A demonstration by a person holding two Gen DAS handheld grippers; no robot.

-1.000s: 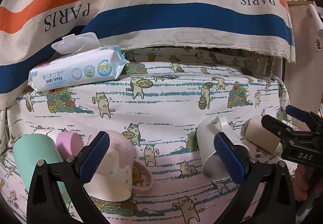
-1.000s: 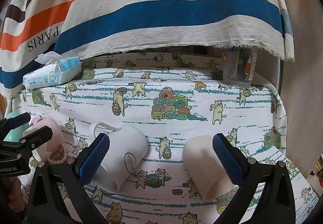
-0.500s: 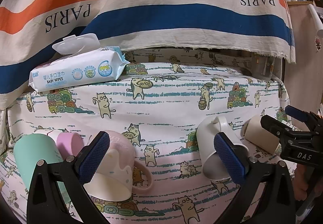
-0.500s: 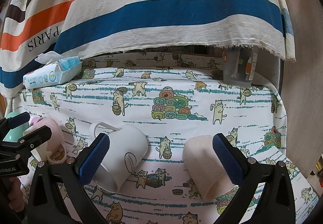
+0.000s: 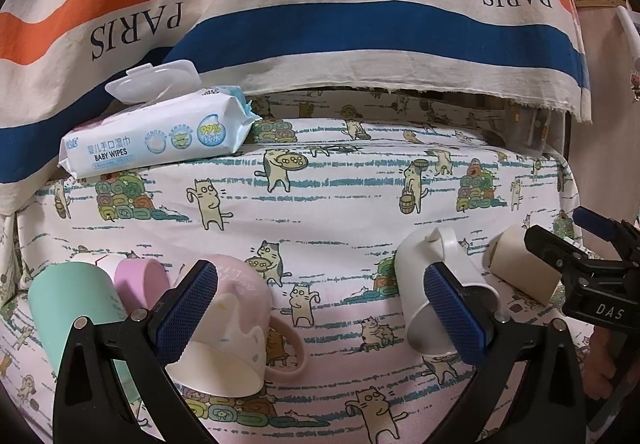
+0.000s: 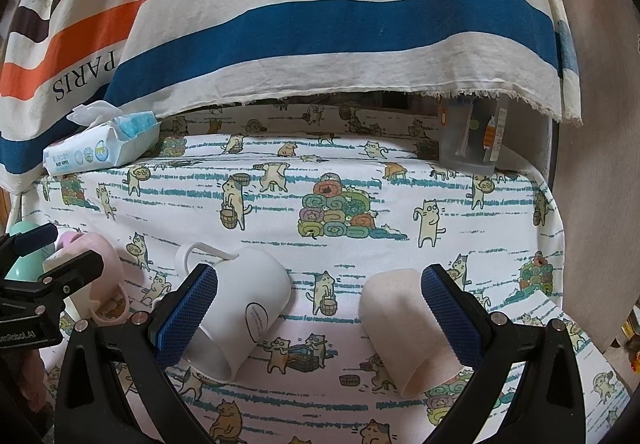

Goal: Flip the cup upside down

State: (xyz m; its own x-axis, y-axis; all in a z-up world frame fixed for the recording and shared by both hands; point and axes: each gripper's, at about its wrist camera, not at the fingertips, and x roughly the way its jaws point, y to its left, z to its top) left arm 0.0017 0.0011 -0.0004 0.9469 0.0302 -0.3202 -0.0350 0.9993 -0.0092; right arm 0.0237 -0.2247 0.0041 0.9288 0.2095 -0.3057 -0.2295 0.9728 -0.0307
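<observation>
A white mug lies on its side on the cat-print cloth, mouth toward me; it also shows in the left wrist view. A beige cup lies on its side to its right, and shows in the left wrist view. A pink mug lies on its side at the left, beside a mint cup and a lilac cup that stand mouth down. My left gripper is open and empty above the cloth. My right gripper is open and empty, with the white mug and the beige cup by its fingers.
A pack of baby wipes with its lid open lies at the back left. A striped PARIS cloth hangs over the back. A clear container stands at the back right. A wall borders the right side.
</observation>
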